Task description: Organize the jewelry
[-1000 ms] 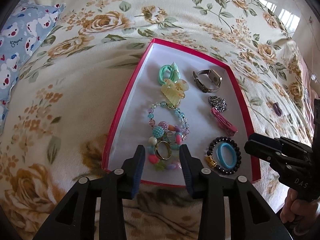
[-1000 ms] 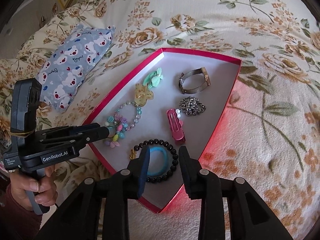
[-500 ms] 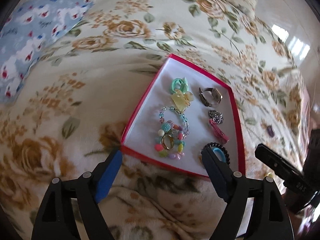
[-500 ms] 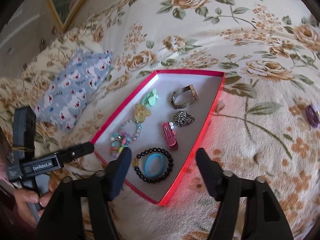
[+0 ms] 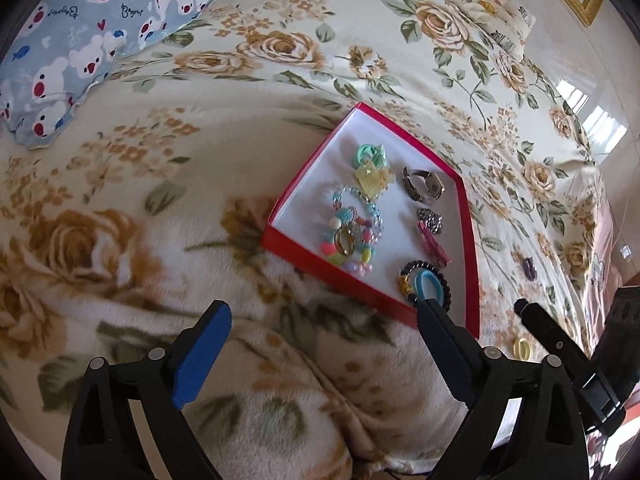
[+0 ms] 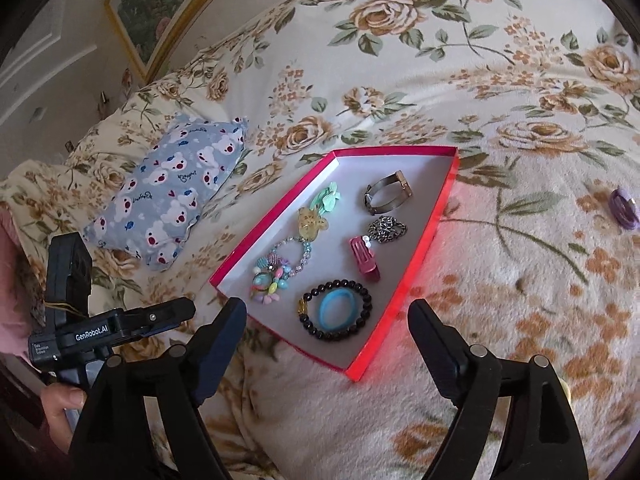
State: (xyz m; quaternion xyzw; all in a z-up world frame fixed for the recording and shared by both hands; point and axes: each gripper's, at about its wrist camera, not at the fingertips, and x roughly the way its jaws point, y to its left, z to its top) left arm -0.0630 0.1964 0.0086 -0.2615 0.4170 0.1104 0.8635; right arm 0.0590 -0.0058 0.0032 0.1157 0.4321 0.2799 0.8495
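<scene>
Jewelry lies in one shallow red cardboard box [image 6: 416, 264] on the flowery blanket [image 6: 500, 300]: eight pieces. Two loose rings lie right. Left gripper [image 5: 324, 332] and right gripper [image 6: 326, 330] just opened wide, empty.

The bedspread [image 6: 460, 80] is cream with tan roses and green leaves. The box [image 6: 404, 292] is red outside, white within (it holds a black bead bracelet [image 6: 335, 314] ringing a blue band [image 6: 335, 309]). The pillow [image 6: 168, 188] is pale blue with white bears.
</scene>
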